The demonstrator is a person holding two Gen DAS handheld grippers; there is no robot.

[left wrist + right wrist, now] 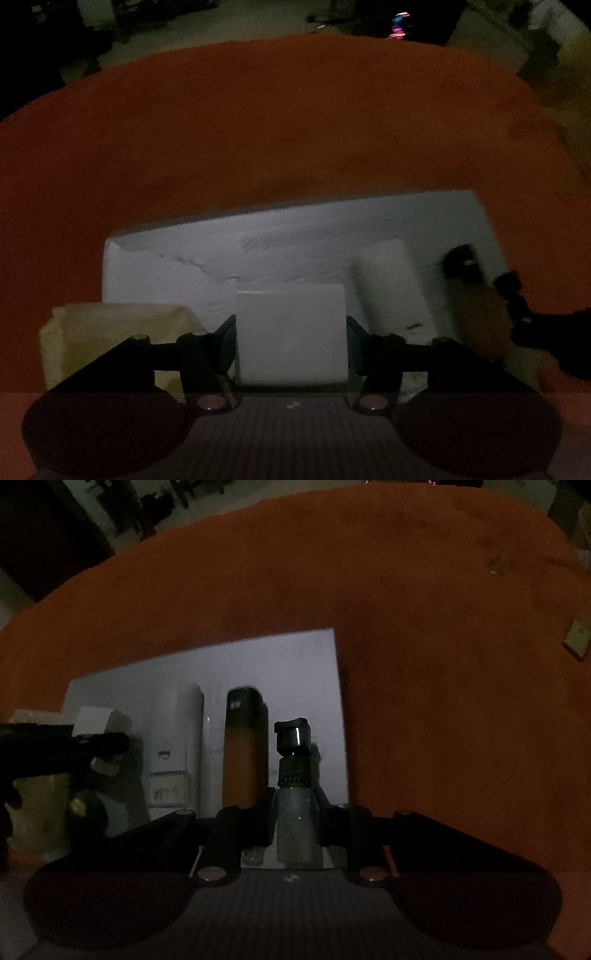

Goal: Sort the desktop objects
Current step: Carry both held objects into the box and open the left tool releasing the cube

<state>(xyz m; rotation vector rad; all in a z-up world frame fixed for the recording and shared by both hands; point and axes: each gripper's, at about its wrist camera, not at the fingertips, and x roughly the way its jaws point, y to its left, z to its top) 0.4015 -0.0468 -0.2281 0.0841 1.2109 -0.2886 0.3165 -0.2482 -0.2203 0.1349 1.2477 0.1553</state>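
My left gripper (pixel 291 325) is shut on a white block (pixel 291 354), with a pad against each side, just above a white sheet (pixel 295 229). The block (pixel 94 720) also shows at the left of the right wrist view. My right gripper (pixel 294 799) is shut on a small grey spray bottle (pixel 293 746) with a black pump top, at the sheet's (pixel 288 664) right edge. On the sheet lie a white tube (pixel 184 746) and an amber tube (pixel 243 753) with a black cap, side by side. The scene is very dark.
An orange cloth (pixel 443 664) covers the table under the sheet. A pale yellow object (pixel 110 332) sits at the sheet's left, beside my left gripper. A small tan card (pixel 578 638) lies far right on the cloth. Dark room clutter lies beyond the table's far edge.
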